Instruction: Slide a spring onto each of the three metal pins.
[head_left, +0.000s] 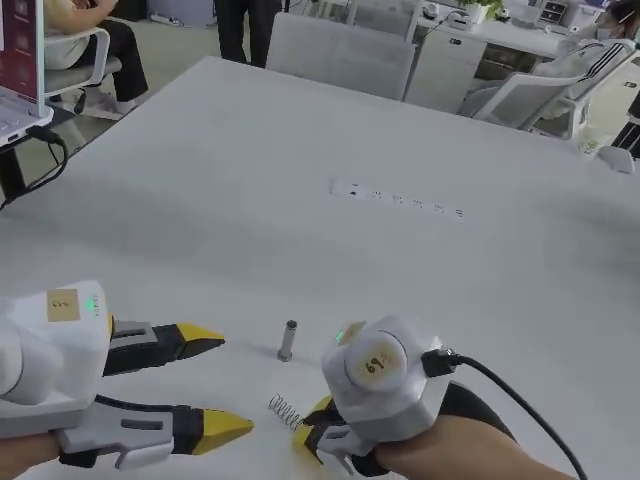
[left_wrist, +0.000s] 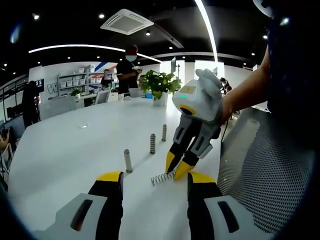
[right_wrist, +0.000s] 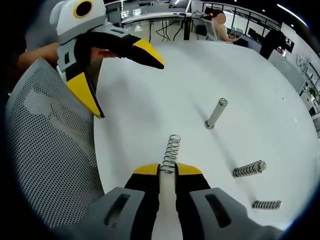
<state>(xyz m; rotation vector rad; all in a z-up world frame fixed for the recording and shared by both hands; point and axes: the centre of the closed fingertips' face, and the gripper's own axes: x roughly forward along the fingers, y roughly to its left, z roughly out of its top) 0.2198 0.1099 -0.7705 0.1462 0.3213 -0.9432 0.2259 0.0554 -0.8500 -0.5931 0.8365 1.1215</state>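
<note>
Spring (right_wrist: 171, 150): loose, flat on the table (head_left: 300, 150), low centre of the right gripper view. Its near end is pinched between the pressed-together yellow tips of the right gripper (right_wrist: 169, 169); the rest of the coil runs free toward the middle of the frame. In the head view it lies at bottom centre, just left of that gripper's tips.

Bare pin (head_left: 288, 340): upright, just above the spring in the head view, apart from it, with open table between. In the right gripper view it sits right of centre, leaning with the lens.

Second pin (right_wrist: 248, 169) and third pin (right_wrist: 266, 204): lower right of the right gripper view, each wrapped in coils. In the left gripper view all three pins stand in a row receding from centre.

Left gripper (head_left: 225, 385): lower left of the head view, jaws spread wide, holding nothing and pointing right toward the spring. In the right gripper view it hangs at upper left, clear of the spring.

Right gripper, head view: its white body at bottom centre covers the table to the right of the bare pin. A black cable (head_left: 510, 395) trails off to the lower right.

Surroundings:
- Power strip (head_left: 400, 198) set flat in the table at mid-frame.
- Laptop (head_left: 15, 90) at the left edge.
- Chairs (head_left: 340, 50) along the top.
- Mesh chair (left_wrist: 270, 165) at the right of the left gripper view, at the table's edge.
- Plant (left_wrist: 157, 85) and a standing person (left_wrist: 127, 70) at the far end.
</note>
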